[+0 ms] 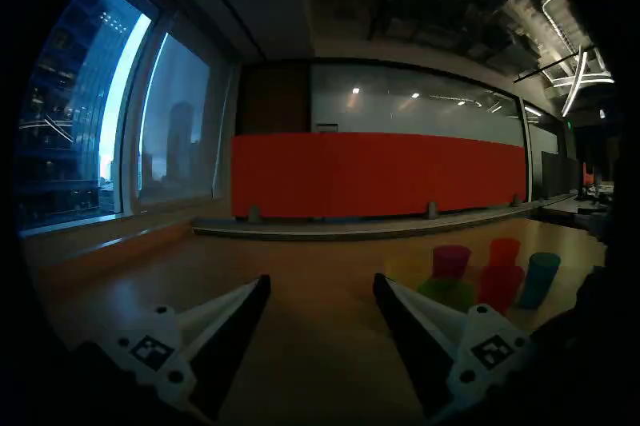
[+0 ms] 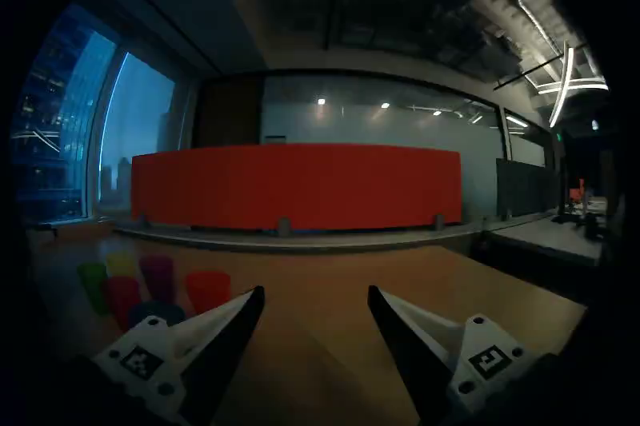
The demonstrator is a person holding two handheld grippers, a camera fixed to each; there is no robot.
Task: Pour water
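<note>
In the left gripper view, the left gripper (image 1: 320,286) hovers low over a brown wooden desk (image 1: 320,362). Its two white-and-black fingers (image 1: 232,322) are spread wide, with nothing between them. Ahead and toward that camera's right, a tight group of small plastic cups stands on the desk: a translucent purple cup (image 1: 451,260), an orange cup (image 1: 504,251), a teal cup (image 1: 540,278), a red cup (image 1: 500,288) and a green cup (image 1: 446,292). They sit beyond the right finger's tip and apart from it.

In the right gripper view, the right gripper (image 2: 314,298) is also released, its fingers parted over bare desk. Here the cups lie to the camera's left, with a pale yellow cup (image 2: 122,264) at the back of the group and the teal one partly hidden behind the left finger. The light is too dim to tell whether any cup holds water.

A long red partition panel (image 1: 376,174) runs along the desk's far edge, and tall windows (image 1: 172,138) stand on the left.
</note>
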